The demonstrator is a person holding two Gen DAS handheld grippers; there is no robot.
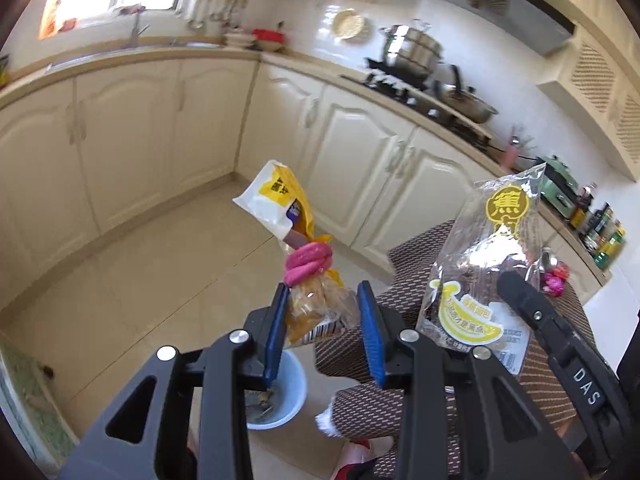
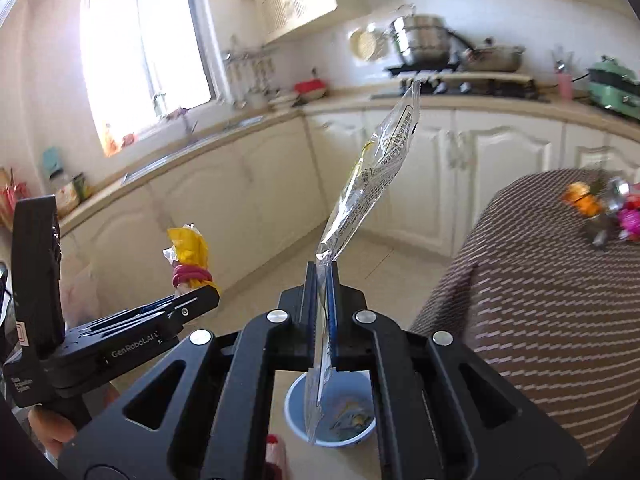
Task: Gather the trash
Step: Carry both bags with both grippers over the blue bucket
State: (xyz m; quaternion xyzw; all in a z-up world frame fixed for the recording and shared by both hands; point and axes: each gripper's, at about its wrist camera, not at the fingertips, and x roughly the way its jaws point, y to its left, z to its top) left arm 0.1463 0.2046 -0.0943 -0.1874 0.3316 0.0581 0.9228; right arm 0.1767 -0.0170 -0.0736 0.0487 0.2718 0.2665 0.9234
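My left gripper (image 1: 323, 300) holds a yellow-and-white bread bag (image 1: 280, 200) tied with a pink band (image 1: 308, 266); its blue pads stand apart around the bag's bulky lower part. The bag also shows in the right wrist view (image 2: 190, 252). My right gripper (image 2: 322, 276) is shut on a clear banana-print wrapper (image 2: 376, 160), which stands upright; it also shows in the left wrist view (image 1: 480, 264). A light blue bin (image 2: 332, 412) with scraps inside sits on the floor below both grippers, also in the left wrist view (image 1: 284, 392).
A table with a brown striped cloth (image 2: 540, 300) stands at the right, with small colourful wrappers (image 2: 608, 208) on it. Cream cabinets (image 1: 140, 128) and a counter with pots (image 1: 412, 52) run along the walls. The tiled floor (image 1: 160, 264) lies between.
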